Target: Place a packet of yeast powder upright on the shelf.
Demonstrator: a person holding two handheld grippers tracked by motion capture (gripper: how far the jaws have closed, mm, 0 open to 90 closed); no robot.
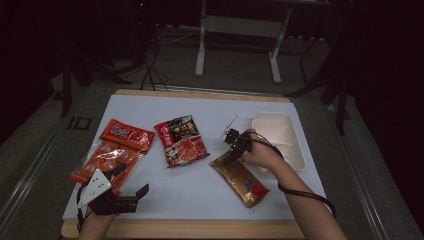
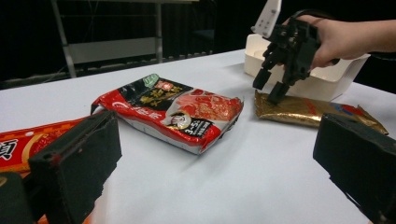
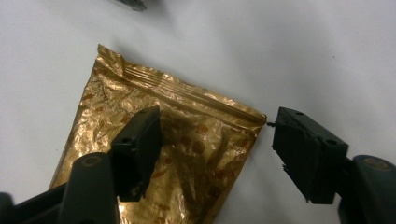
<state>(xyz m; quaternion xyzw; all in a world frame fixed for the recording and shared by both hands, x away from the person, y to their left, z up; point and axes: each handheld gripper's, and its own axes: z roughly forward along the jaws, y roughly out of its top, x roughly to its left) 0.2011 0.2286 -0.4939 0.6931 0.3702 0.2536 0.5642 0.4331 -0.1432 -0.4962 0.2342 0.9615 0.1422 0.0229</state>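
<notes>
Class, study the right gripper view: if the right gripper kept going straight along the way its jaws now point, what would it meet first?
Most likely the gold foil packet. The right gripper points down at its sealed end with jaws open, one over the foil, the other just off its edge above the white table. Whether it already touches is unclear.

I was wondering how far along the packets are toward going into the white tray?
Done: nothing yet; the white tray looks empty. In hand: the right tool is open over the gold foil packet's sealed end, one jaw above it, the other beside its edge. Left, if the tray is the goal: that packet, the red-and-black noodle packet and the orange packets, with the open left tool nearby.
</notes>
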